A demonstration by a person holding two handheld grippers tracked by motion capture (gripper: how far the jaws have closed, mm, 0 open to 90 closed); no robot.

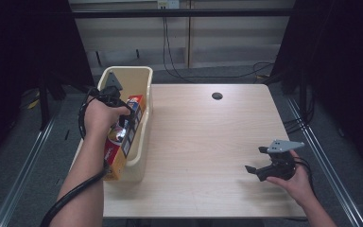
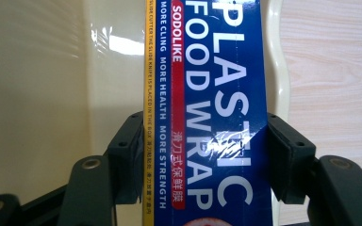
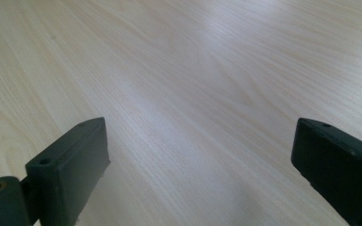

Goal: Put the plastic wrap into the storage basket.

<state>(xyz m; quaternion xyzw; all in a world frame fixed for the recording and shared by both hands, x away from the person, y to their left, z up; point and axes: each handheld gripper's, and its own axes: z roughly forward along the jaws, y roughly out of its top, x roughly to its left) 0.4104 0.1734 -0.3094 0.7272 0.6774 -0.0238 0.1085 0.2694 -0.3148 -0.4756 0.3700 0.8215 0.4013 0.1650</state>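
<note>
While the right gripper (image 1: 256,160) rests low over bare worktop (image 1: 203,142) with its jaws spread wide and nothing between them, the left gripper (image 2: 202,155) has its jaws clamped on both sides of a blue plastic wrap box (image 2: 207,94). Beyond those jaws, the box runs lengthwise into a cream bin (image 1: 144,94) at the worktop's left edge.

Bin (image 1: 144,90) on table (image 1: 203,156), along its left edge. Plastic wrap box (image 1: 123,142) inside bin, near end jutting past bin's near rim. Left gripper (image 1: 109,94) over bin, jaws either side of box. Right gripper (image 1: 260,161) on table's near right, well apart from bin.
</note>
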